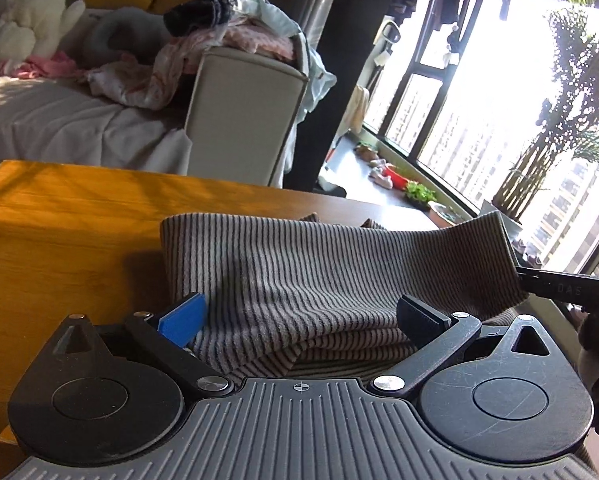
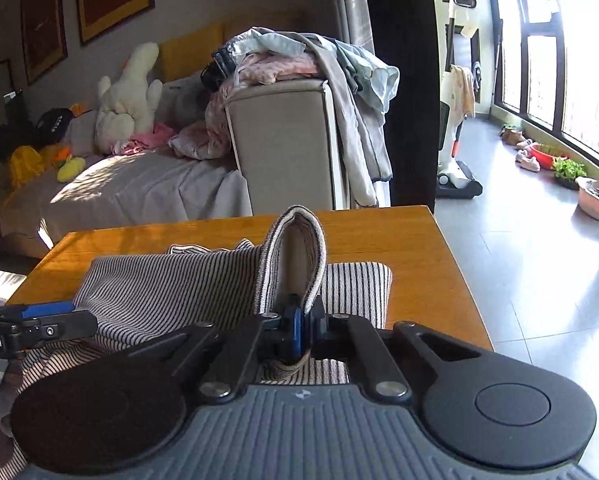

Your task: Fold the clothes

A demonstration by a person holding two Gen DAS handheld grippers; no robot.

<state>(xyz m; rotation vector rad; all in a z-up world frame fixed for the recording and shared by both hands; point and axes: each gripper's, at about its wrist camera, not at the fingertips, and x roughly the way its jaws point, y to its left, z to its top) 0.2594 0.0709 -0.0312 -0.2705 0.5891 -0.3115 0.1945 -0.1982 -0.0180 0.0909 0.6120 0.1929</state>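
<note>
while the striped garment (image 1: 299,280) lies partly folded on the wooden tabletop (image 1: 59,232), the left claw (image 1: 299,314) hangs over its near edge with both fingers spread wide, the blue-padded finger (image 1: 183,316) at the cloth's left border and the black one (image 1: 419,320) further right, gripping nothing. farther right in the left wrist view, the cloth's raised corner runs into the tip of the right claw (image 1: 519,272), which enters from the frame's edge. from the right wrist view, the left claw (image 2: 47,316) shows at the far left, over the striped garment (image 2: 179,280). at the centre the right claw (image 2: 301,326) is pinched tight on a fold of the fabric, whose ribbed hem (image 2: 291,256) stands up in a loop above the fingers. beyond the tabletop (image 2: 399,248) a sofa arm (image 2: 279,140) carries a heap of clothes (image 2: 299,56).
</note>
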